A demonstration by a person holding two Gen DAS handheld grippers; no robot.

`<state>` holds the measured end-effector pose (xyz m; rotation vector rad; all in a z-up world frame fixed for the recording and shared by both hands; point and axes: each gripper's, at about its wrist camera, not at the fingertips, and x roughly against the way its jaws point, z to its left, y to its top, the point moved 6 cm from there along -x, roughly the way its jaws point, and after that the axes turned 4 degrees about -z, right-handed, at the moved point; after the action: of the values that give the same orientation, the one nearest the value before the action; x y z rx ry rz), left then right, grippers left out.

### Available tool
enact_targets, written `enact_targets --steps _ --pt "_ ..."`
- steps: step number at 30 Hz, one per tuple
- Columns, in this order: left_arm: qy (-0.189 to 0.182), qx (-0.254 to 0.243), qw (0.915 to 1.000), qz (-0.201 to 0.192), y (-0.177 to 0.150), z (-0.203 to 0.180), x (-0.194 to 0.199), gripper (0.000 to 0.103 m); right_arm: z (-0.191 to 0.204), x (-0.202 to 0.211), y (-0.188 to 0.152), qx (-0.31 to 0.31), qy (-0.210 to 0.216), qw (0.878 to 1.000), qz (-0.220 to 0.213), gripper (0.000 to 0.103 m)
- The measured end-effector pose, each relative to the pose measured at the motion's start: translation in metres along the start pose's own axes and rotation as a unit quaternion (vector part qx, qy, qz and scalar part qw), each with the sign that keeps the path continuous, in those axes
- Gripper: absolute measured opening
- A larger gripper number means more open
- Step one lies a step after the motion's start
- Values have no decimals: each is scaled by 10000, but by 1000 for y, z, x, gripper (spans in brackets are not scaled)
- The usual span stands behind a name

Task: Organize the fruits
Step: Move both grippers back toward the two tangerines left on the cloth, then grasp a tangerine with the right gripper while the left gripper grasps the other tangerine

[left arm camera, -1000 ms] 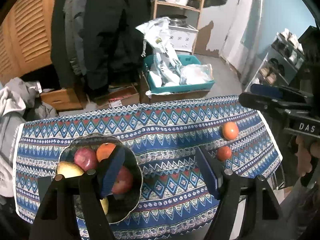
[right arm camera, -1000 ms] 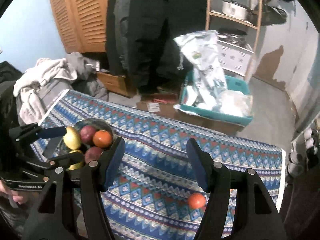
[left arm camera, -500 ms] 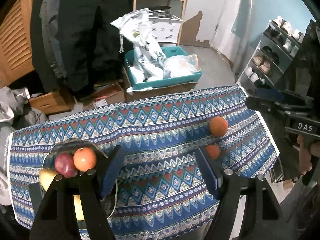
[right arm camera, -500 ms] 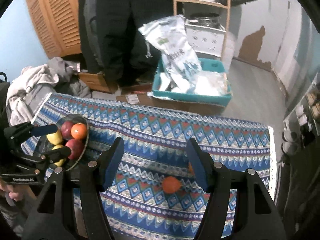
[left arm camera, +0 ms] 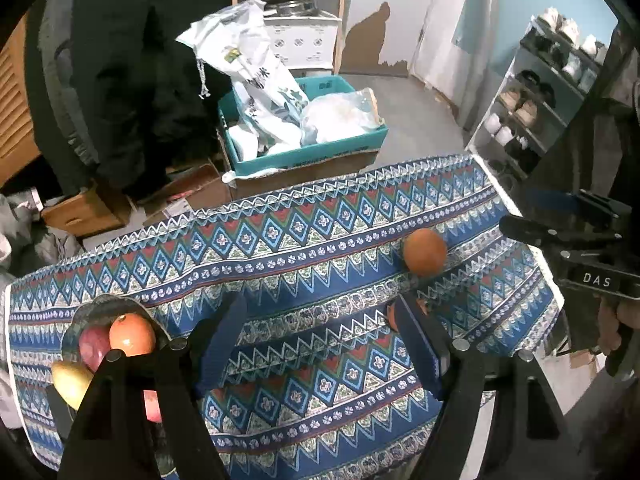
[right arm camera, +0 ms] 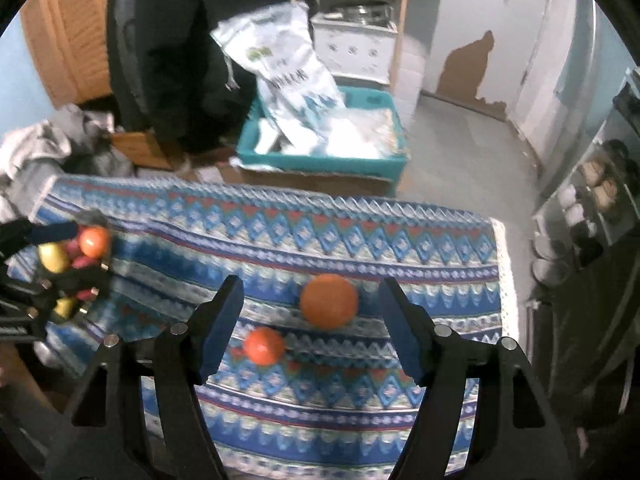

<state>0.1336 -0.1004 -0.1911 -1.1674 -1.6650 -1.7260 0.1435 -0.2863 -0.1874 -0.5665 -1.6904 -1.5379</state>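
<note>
Oranges (right arm camera: 328, 306) nearer; bowl (left arm camera: 100, 308) leftward

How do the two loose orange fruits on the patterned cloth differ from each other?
The larger orange looks clearly bigger than the small orange fruit. The larger orange is a duller orange; the small one is a redder, brighter tone. The larger lies farther from the right wrist camera, the small one nearer and to the left. Both are round, rest on the tablecloth outside the bowl, and neither is gripped.

Black gripper frames (left arm camera: 320, 344) with blue-padded fingers (right arm camera: 400, 336), silver screws — white "DAS" marking.
</note>
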Motion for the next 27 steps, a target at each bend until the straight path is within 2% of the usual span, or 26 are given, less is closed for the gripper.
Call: enact_targets --steps 6,17,27 --pt "70 -123 9998 114 1 -4 -24 78 -14 -34 -14 -80 52 9991 403 71" --pt "53 74 9994 339 0 5 -66 78 -21 -99 -30 -260 205 9936 1081 71" --pt "-22 48 9984 570 -6 1 -109 78 -25 -150 -48 -367 242 9876 1510 71"
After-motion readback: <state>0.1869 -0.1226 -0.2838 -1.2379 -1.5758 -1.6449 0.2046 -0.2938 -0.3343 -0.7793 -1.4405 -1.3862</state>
